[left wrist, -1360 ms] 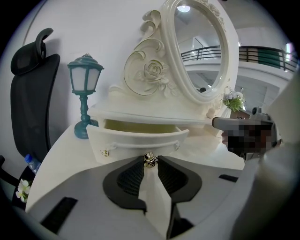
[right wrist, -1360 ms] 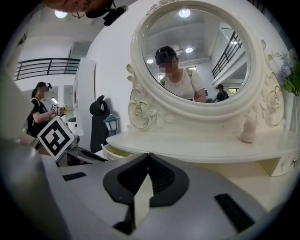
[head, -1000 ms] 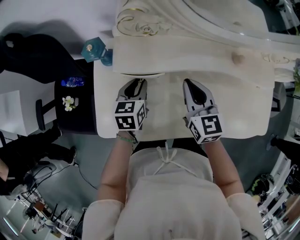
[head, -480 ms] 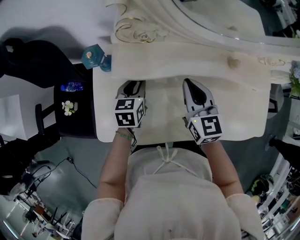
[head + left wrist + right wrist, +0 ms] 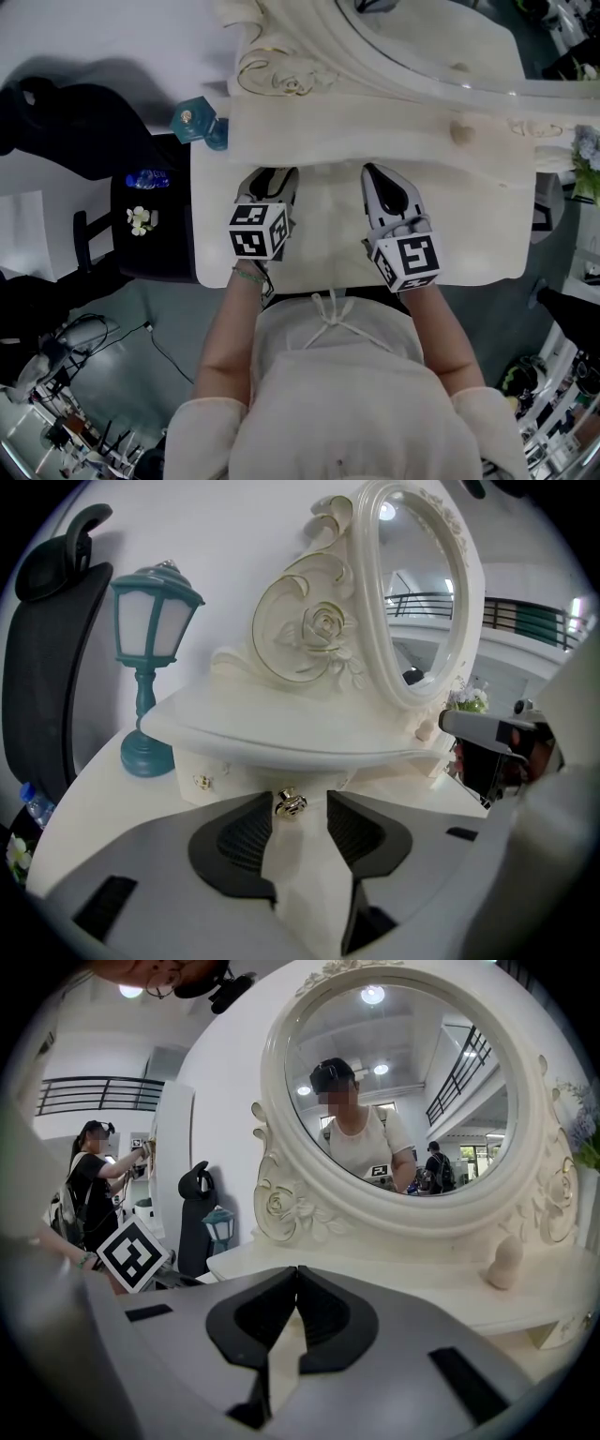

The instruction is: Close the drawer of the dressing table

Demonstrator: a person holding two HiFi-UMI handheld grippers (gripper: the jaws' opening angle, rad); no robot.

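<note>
The white dressing table (image 5: 469, 234) fills the top of the head view. Its middle drawer front (image 5: 281, 778) sits under the curved shelf and carries a small gold knob (image 5: 290, 803). My left gripper (image 5: 300, 799) points at that knob. Its jaws are opening, with the knob between the tips and a gap on either side. In the head view the left gripper (image 5: 274, 174) reaches the shelf edge. My right gripper (image 5: 373, 171) hovers beside it over the table top, shut with nothing between its pads (image 5: 298, 1271).
A teal lantern lamp (image 5: 150, 667) stands at the table's left end. The oval mirror (image 5: 394, 1091) rises behind the shelf, with a small cream ornament (image 5: 506, 1262) at the right. A black office chair (image 5: 75, 122) and a black stand with a water bottle (image 5: 145, 176) are left of the table.
The left gripper's jaws stand a little wider apart than before. Both grippers have hardly shifted over the table.
</note>
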